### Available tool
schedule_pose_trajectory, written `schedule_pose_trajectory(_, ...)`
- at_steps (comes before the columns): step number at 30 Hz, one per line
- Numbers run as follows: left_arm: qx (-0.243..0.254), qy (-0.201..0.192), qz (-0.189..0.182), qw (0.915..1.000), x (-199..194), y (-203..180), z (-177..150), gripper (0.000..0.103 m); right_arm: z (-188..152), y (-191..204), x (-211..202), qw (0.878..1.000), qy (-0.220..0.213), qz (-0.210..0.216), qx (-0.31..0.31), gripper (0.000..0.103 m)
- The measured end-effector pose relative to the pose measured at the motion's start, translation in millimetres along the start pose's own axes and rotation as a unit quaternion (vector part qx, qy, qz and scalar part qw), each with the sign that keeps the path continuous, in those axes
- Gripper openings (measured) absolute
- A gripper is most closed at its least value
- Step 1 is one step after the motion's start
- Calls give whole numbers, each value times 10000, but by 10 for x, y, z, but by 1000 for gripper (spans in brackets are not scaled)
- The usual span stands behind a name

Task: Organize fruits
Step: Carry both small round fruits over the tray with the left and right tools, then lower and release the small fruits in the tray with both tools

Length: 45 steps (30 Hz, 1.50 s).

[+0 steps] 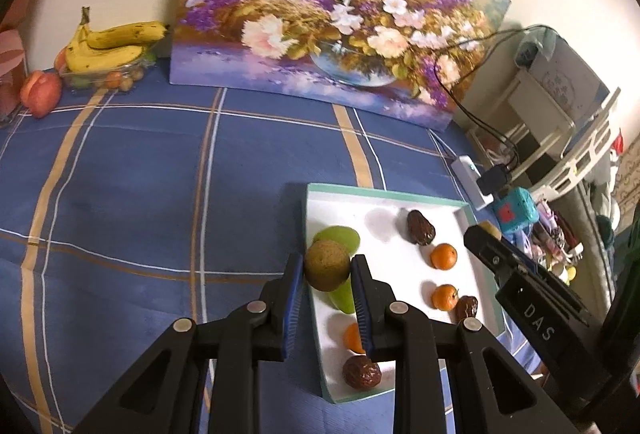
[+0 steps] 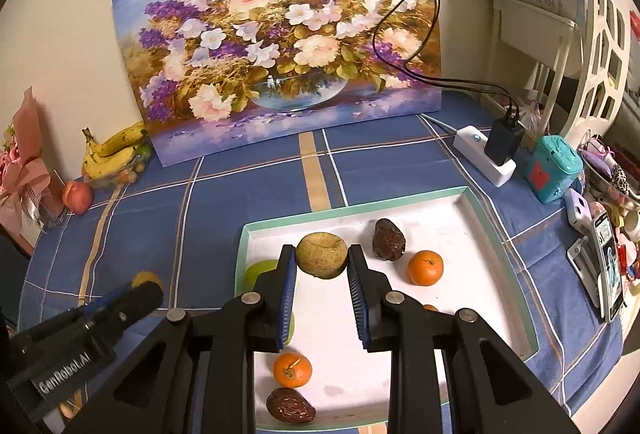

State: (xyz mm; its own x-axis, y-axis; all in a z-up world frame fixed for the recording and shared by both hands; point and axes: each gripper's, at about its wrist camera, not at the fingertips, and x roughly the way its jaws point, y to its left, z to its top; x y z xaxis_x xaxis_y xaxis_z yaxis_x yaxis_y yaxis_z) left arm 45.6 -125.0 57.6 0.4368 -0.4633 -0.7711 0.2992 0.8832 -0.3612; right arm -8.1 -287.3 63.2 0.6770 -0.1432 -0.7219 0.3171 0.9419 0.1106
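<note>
Fruits sit in and above a shallow white tray [image 2: 496, 230] with a pale green rim, which lies on a bench covered by a blue checked cloth [image 1: 140, 174], toward the bench's near right part. A round brownish-green fruit [image 2: 322, 255] is clamped between the pads of the right claw [image 2: 322, 266], held over the tray's far left area. A second, similar rough brown-green fruit [image 1: 327, 265] is gripped by the left claw [image 1: 326, 270] at the tray's left rim. Both claws point steeply downward and forward, side by side, each clenched on its own fruit; in the left wrist view the right claw enters from the right edge.

On the tray floor lie small oranges [image 2: 425, 267], dark wrinkled dates [image 2: 388, 239] and a green fruit [image 1: 338, 239] in the left part, partly hidden behind the claws. One orange [image 2: 292, 369] and one date [image 2: 290, 405] rest near the tray's near left corner.

At the bench's far left corner a clear dish holds bananas [image 1: 116, 44] over small fruits, with a peach [image 1: 41, 93] just beside it. A large flower painting [image 2: 280, 50] leans against the wall along the far edge. A white power strip [image 2: 486, 154] with a black plug sits by the far right edge.
</note>
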Motion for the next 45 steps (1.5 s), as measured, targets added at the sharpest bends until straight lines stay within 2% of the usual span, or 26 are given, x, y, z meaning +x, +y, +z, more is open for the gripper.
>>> schedule_pose_trajectory(13,147,480,22,9987,319,-110,-127,26,-21,-141,152,9994,310,72,155,27)
schedule_pose_trajectory(19,67,872,-112,9961,540,-99,-199,26,-94,-284,381,9963,759,169,371,27)
schedule_pose_trajectory(27,-83,1341,-62,9909,788,-27,-309,26,-277,-377,731,9875,1472,173,539,27)
schedule_pose_trajectory(33,41,1425,-6,9898,785,-67,-322,26,-381,-370,873,9822,1816,107,476,27)
schedule_pose_trajectory(45,-60,1486,-13,9889,817,-64,-301,27,-495,-420,1027,9752,2160,10,490,27)
